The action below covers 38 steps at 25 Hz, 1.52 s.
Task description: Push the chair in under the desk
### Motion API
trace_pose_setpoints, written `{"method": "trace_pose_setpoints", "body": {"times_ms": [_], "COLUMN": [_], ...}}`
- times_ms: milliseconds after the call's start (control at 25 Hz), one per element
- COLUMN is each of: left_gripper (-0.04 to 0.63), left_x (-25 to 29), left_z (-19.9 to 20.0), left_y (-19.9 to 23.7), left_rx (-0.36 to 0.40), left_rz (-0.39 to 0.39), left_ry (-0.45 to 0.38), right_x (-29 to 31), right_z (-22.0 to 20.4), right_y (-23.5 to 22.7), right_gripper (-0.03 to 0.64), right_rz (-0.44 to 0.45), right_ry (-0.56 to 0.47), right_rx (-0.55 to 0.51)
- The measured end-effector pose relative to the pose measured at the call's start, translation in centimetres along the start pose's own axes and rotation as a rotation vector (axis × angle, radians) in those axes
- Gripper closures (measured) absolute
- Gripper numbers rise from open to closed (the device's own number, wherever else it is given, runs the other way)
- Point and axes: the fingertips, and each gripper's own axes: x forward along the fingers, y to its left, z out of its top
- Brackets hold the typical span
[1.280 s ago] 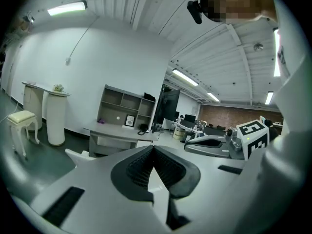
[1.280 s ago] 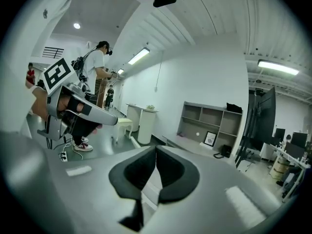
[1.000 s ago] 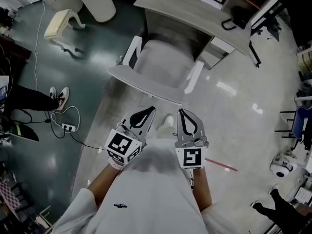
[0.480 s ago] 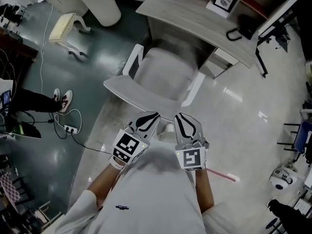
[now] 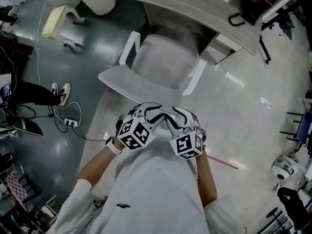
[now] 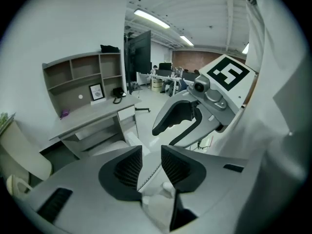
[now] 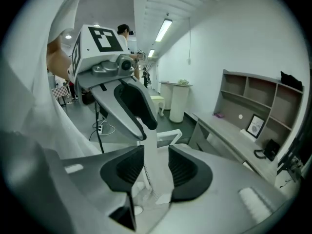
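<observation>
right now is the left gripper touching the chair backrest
Cannot tell. The head view puts the left gripper at the edge of the chair backrest, height unreadable; the left gripper view shows jaws just opened wider, nothing between them.

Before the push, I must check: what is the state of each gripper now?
Left gripper: open, jaws just opening, holding nothing.
Right gripper: open, jaws just opening, holding nothing.

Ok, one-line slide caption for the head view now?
Left gripper and right gripper, jaws just opening on nothing, hover behind the grey white-armed chair facing the pale wood-grain desk.
</observation>
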Motion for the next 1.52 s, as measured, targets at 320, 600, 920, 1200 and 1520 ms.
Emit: {"method": "trace_pose_setpoints", "body": {"times_ms": [320, 600, 920, 1200, 1520], "left_gripper": [0.445, 0.425, 0.414, 0.463, 0.463], "left_x": [2.5, 3.9, 5.8, 6.7, 7.6], "left_z": [-3.9, -6.6, -8.9, -9.1, -8.2], "left_y": [-0.4, -0.3, 0.2, 0.6, 2.1], "left_rx": [0.136, 0.21, 0.355, 0.455, 0.475], "left_rz": [-0.055, -0.079, -0.084, -0.096, -0.043], "left_ry": [0.143, 0.229, 0.319, 0.312, 0.298], "right_x": [2.8, 4.2, 6.2, 6.6, 7.2], "right_z": [-3.4, -5.2, -6.9, -7.6, -7.3], "right_y": [2.3, 2.8, 2.9, 3.1, 1.2], "right_gripper": [0.445, 0.445, 0.466, 0.503, 0.499], "right_rz": [0.104, 0.125, 0.105, 0.149, 0.113], "right_ry": [0.077, 0.102, 0.145, 0.176, 0.164], "right_rx": [-0.04, -0.059, -0.112, -0.19, -0.137]}}
